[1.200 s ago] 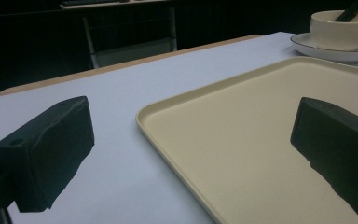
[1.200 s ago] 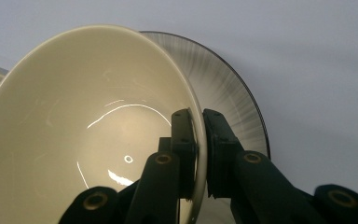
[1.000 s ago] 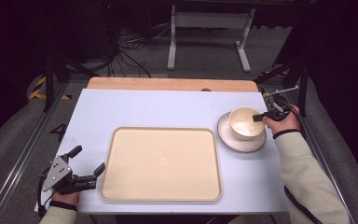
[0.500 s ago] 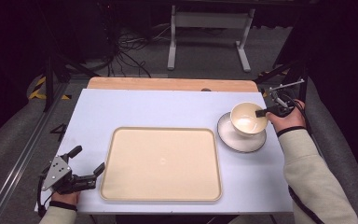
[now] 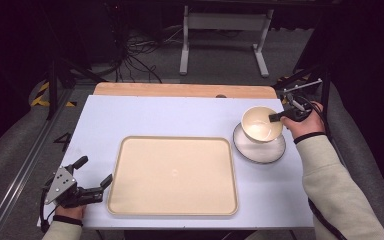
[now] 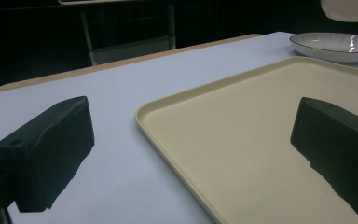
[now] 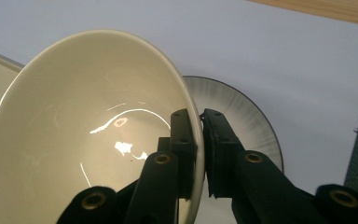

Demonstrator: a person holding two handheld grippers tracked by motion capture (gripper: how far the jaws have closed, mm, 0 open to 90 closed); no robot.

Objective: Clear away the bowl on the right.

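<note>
Glossy ceramic bowl (image 7: 88, 135), matt plastic tray (image 5: 172, 175)

A rectangular beige tray (image 5: 172, 175) lies empty at the centre of the pale blue table (image 5: 155, 117), its long sides parallel to the table's near edge. A wooden strip (image 5: 180, 90) borders the table's far edge. Beyond it, cables (image 5: 135, 55) lie on the floor beside a grey metal stand (image 5: 220, 30).

Tray (image 5: 172, 175) at table (image 5: 145, 115) centre — plate (image 5: 267, 150) just right of it, bowl (image 5: 261, 125) above plate.
</note>
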